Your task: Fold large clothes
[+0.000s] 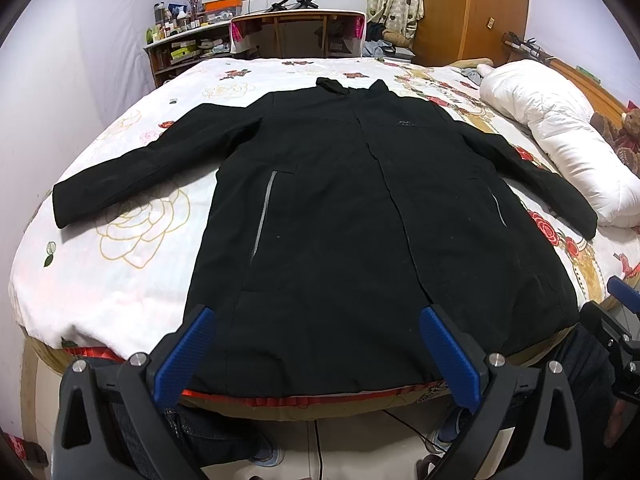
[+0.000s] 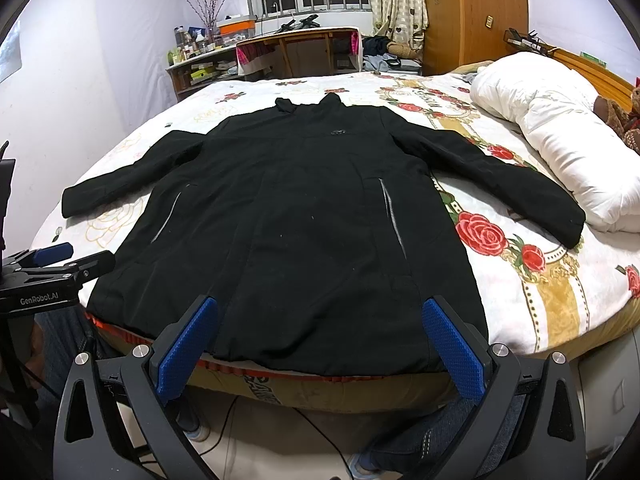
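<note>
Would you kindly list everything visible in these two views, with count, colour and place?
coat: one, black, spread flat front-up on the bed, sleeves out to both sides, hem at the near edge
bedspread: one, white with rose print, covering the bed
duvet: one, white, bundled at the right side of the bed
teddy bear: one, brown, beyond the duvet at the right edge
desk: one, wooden, beyond the bed under the window
shelf: one, wooden, cluttered, left of the desk
wardrobe: one, orange-brown, back right
left gripper: black with blue pads, open, above the hem
right gripper: same, open, above the hem
</note>
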Available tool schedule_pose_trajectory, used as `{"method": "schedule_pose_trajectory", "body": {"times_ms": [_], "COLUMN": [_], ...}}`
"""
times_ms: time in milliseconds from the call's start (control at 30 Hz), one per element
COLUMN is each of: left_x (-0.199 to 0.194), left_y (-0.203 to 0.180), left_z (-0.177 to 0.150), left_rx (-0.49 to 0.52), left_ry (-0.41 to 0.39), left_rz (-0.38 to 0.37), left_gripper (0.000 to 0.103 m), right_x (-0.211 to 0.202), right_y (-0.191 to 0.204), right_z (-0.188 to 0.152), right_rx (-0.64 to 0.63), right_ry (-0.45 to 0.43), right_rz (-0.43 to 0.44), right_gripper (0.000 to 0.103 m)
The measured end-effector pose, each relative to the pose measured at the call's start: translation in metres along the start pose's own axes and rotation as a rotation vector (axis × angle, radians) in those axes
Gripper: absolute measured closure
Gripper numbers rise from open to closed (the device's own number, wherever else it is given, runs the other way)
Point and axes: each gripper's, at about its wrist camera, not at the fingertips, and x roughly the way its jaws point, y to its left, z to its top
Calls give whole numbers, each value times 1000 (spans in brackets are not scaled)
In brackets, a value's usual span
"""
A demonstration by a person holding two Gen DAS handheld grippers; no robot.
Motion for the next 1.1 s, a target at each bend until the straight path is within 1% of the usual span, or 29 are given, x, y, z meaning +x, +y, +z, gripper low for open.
{"method": "schedule_pose_trajectory", "body": {"times_ms": [600, 667, 1100], "left_x": [1, 1, 1], "left_y": [1, 0, 1], "left_z": [1, 0, 0], "left_rx": [-7, -8, -11], "left_ry": [14, 14, 15], "left_rz": [-4, -5, -2], "left_gripper": [0, 0, 0], "right_x": [0, 1, 1], "right_y": [4, -3, -2], "right_z": [3, -2, -2], "right_rx": [1, 2, 1], "right_ry": [2, 2, 2], "right_rz": [-1, 1, 0], "right_gripper": [1, 1, 1]}}
